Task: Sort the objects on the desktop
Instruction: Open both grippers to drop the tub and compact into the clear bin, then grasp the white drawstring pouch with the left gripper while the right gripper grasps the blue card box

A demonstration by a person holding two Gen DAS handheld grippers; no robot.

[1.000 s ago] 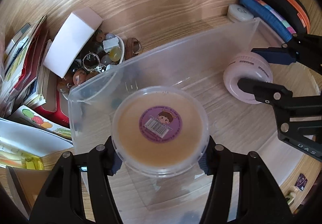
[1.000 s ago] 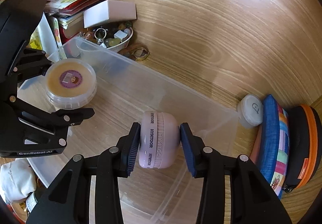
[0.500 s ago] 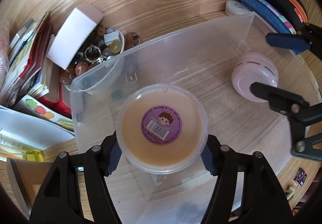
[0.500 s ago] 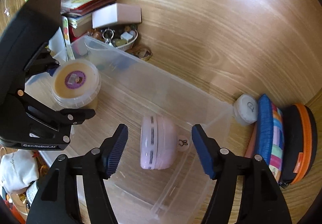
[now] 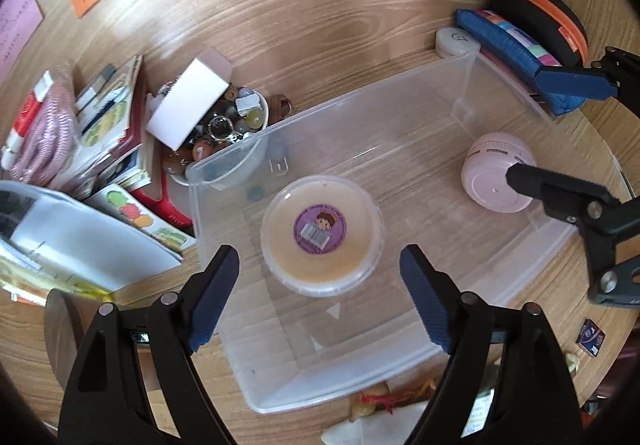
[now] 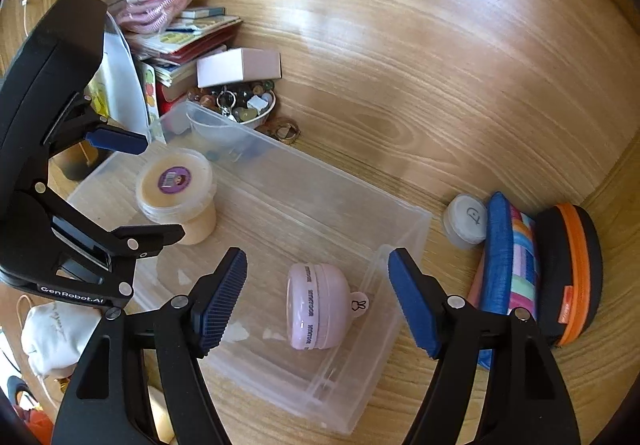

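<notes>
One clear bin [image 5: 400, 377] on the table [image 5: 320, 5], two items inside: one tub [image 5: 320, 235] with purple sticker, frame centre in left view; one pink case [image 6: 316, 305] on its side, lower centre in right view. One bowl [image 6: 262, 117] of beads sits just past the bin's far corner, a white box [image 6: 238, 67] on top. Left claw [image 5: 320, 297] wide, tub just ahead between the tips, untouched. Right claw [image 6: 318, 301] wide, pink case lying between its pads, apart from both.
</notes>
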